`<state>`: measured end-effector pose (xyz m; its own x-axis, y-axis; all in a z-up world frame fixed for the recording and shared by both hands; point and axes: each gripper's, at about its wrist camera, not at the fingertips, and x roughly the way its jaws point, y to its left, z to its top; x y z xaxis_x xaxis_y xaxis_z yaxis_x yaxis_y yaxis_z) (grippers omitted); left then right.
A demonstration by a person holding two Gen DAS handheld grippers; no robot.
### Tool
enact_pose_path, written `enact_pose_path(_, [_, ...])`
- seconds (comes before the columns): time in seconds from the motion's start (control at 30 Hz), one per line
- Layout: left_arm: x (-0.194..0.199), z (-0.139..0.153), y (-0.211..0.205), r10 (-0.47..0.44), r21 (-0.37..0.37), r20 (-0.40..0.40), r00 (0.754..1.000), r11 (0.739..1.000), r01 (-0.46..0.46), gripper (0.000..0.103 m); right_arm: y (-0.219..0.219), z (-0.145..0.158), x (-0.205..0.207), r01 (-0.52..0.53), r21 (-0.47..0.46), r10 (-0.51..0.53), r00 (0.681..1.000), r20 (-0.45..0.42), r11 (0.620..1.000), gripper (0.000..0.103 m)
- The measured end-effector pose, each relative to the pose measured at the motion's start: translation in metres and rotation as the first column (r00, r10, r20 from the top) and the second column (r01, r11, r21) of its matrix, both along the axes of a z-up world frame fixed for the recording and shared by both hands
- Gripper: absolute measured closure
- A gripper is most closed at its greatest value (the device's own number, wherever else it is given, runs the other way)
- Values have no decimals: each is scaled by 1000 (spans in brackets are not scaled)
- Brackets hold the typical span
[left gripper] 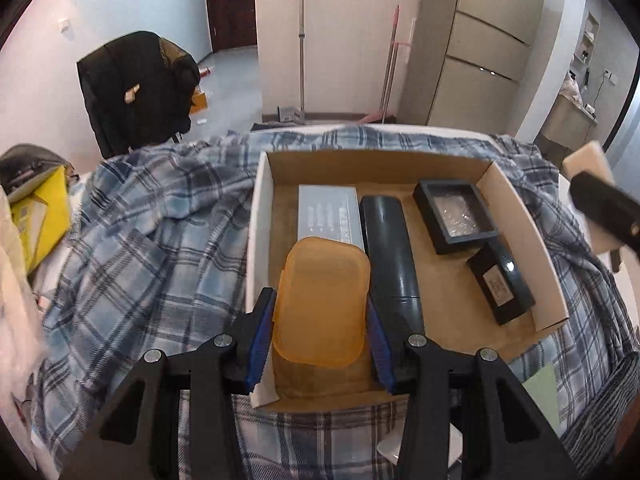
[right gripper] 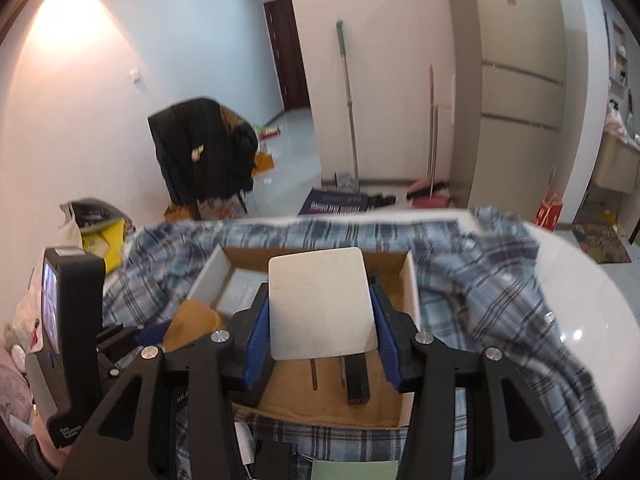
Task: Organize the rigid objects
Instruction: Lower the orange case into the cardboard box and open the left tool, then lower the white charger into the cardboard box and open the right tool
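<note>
The cardboard box [left gripper: 264,216] sits on a blue plaid blanket [left gripper: 152,240] and serves as the collection tray for the rigid objects. It already contains a grey flat carton [left gripper: 328,212], a dark cylinder [left gripper: 390,248], a black framed display case [left gripper: 454,216] and a small black box [left gripper: 500,284].

The left gripper [left gripper: 320,332] holds an amber translucent lid-like container [left gripper: 322,300] between its blue pads, above the near-left part of the box. The right gripper [right gripper: 322,338] clamps a white rounded-square plate [right gripper: 320,304], which has prongs on its underside, over the near-right part of the box. Both jaw sets are at a moderate width and closed on their loads.

Hazards from this position:

- Both hands carry loads over the same box. The left gripper body is visible just beside the right one in the right wrist view, so a collision during placement is probable if both descend together.
- The amber container overlaps the grey flat carton and sits close to the dark cylinder. A release here risks a tilted landing or rolling the cylinder.
- The plate hides the floor beneath it. Its prongs may catch on the small black box.
- The soft blanket offers poor support. A downward push may tip the box.
</note>
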<state>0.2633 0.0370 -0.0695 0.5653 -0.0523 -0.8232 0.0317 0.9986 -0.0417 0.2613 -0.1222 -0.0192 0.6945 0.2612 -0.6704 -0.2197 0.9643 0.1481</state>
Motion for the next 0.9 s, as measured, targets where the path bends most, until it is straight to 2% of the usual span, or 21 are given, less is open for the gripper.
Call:
enact_pose_path(0.13, [0,-5,-5,-6,32,17,1000,999,6,57,-2,-14,6,3,3,-2,999,-39,1000,57])
enact_pose_path(0.2, [0,-4,-7,-17,22,21,1000,1000,16,57,-4,-17,7,6,12,-6,999,-52,1000,57])
enact_pose_path(0.3, [1,-6,-7,-27,0,8,1000,1000,27,57,-6,-17,9,12,22,-11,998,-58,1000,57])
enact_pose_path(0.6, [2,-9,-11,-25,39,4,1000,999,25,55,-7,-14,7,15,26,-14,998,-53,1000,57])
enact_pose_path(0.63, [1,-7,-11,-20,41,15,1000,999,19,55,-7,-14,7,15,29,-13,998,-53,999,57])
enact_pose_path(0.7, [-7,7,-8,-12,27,93,996,1000,9,54,-9,-13,7,11,42,-9,999,-52,999,57])
enact_pose_path(0.73, [-13,17,-6,-2,12,154,988,1000,0,43,-11,-13,7,12,57,-10,999,-47,998,57])
enact_pose_path(0.77, [-19,26,-3,14,-3,215,977,1000,-14,25,-12,-11,6,14,72,-11,999,-41,997,57])
enact_pose_path(0.8, [-28,37,1,41,-17,302,952,999,-37,20,-13,-10,6,14,82,-11,999,-36,997,57])
enact_pose_path(0.83, [-39,47,4,66,-22,391,918,998,-62,19,-14,-9,5,13,84,-10,999,-31,996,57])
enact_pose_path(0.9, [-56,63,8,85,-21,508,857,996,-86,19,-14,-6,4,17,83,-16,1000,-20,996,57])
